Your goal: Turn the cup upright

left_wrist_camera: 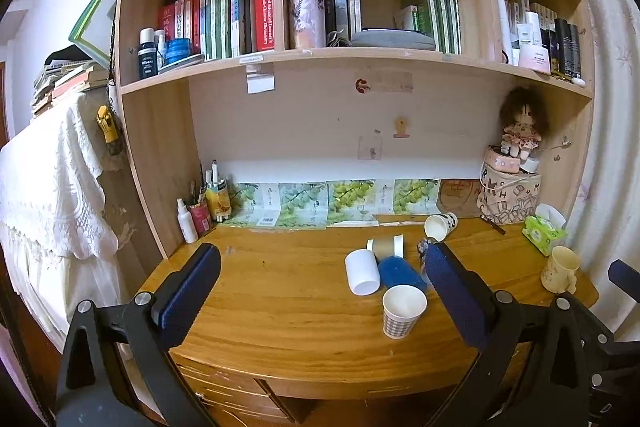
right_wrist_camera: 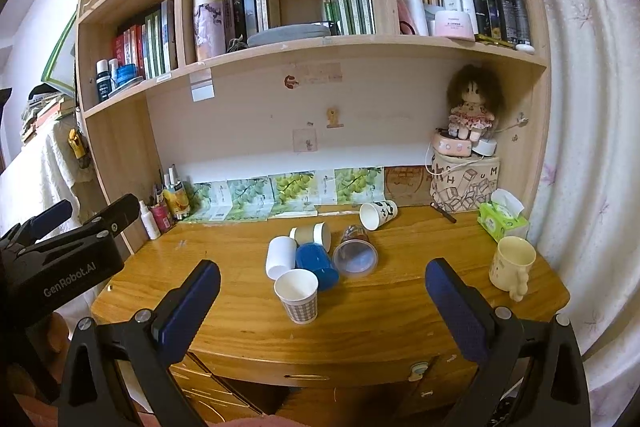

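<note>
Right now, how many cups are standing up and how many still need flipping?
Two stand upright: the checked paper cup and the yellow mug. Nothing is in hand; both tongs, left and right, hang open and empty over the desk. Five still lie on their sides: the white cup, blue cup, brown-banded cup, clear cup and panda cup.

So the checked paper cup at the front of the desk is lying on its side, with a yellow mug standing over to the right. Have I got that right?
Not quite. The checked paper cup at the front of the desk is standing upright with its mouth open to the top, as the right wrist view shows; the cups lying down are those behind it. The yellow mug does stand over to the right.
</note>
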{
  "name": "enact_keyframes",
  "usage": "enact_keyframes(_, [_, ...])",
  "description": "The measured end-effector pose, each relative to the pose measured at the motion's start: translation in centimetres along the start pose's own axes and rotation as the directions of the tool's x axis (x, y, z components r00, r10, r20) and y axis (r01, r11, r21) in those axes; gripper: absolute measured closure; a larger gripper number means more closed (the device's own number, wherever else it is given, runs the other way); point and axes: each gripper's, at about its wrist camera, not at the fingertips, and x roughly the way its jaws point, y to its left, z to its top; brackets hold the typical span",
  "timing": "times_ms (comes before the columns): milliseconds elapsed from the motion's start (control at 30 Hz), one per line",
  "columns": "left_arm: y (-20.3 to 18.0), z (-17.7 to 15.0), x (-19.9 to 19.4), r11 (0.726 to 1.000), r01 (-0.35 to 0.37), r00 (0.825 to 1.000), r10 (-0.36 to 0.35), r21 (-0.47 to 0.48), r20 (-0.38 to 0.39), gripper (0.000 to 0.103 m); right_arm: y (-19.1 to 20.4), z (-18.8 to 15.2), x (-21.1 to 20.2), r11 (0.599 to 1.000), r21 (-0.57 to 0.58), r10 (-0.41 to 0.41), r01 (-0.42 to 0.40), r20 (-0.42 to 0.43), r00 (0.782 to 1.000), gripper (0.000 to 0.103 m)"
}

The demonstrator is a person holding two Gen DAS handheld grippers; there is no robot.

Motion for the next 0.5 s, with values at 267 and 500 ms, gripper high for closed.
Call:
enact_keyframes(267, [-0.2, 0.0, 0.4, 1.0, -0.012, 1.0, 0.012, -0.007, -0.018, 0.001, -0.3, 0.0, 0.7, 1.0, 0.002, 0.006, -0.005, -0.033, 0.999, 0.0])
enact_keyframes(500, [0.3, 0.0, 0.8, 1.0, -0.027, 1.0, 0.027, -0.013, -0.012, 0.001, 0.0, 0.1, 1.3, 1.0, -0.004, 0.023, -0.023, -0.036, 0.999, 0.0])
